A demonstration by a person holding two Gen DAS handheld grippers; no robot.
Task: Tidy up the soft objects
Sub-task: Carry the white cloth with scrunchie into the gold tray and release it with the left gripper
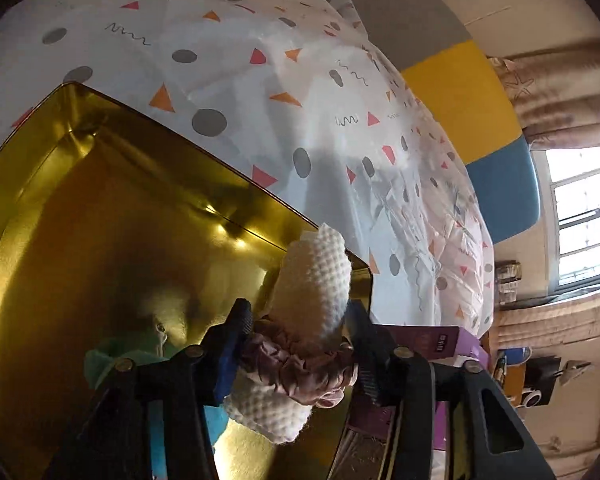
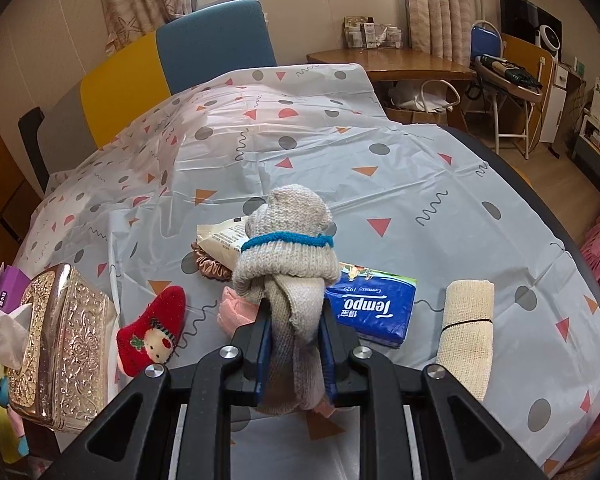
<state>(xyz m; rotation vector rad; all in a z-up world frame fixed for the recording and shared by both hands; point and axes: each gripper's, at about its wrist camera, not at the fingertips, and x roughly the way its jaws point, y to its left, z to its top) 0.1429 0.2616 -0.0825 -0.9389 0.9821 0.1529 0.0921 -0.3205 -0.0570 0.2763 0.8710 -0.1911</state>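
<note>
1. Left gripper (image 1: 300, 340) is gripping a white waffle-textured cloth (image 1: 316, 276) rolled up and banded by a dusty-pink satin scrunchie (image 1: 300, 364). The fingers are clamping at the scrunchie band.
2. That bundle is hanging over the near corner of a gold metal tin (image 1: 100, 220), above its shiny interior. A green fabric item (image 1: 112, 360) is lying low in the tin, partly hidden behind the gripper.
3. A purple box (image 1: 432, 340) is sitting just beside the tin's right edge.
4. Right gripper (image 2: 294, 344) is clenching a beige knitted sock roll (image 2: 288, 256) tied with a teal hair band (image 2: 288, 240). The fingers are pinching the lower tail and the bulky end is sticking up and forward.
5. The sock roll is being held above the patterned tablecloth (image 2: 420, 168), clear of the items lying on it.
6. Lying on the cloth, right wrist view:
   - red snowman Christmas sock (image 2: 152, 332), left of the gripper
   - pink folded cloth (image 2: 232, 312), partly hidden behind the gripper
   - blue Tempo tissue pack (image 2: 372, 312), just right of the gripper
   - cream rolled bandage (image 2: 466, 336) with a black band, further right
   - bronze satin scrunchie (image 2: 210, 266) touching a cream packet (image 2: 224, 240), behind the sock roll
7. An embossed silver tissue box (image 2: 60, 344) is standing at the left edge with a tissue poking out.
</note>
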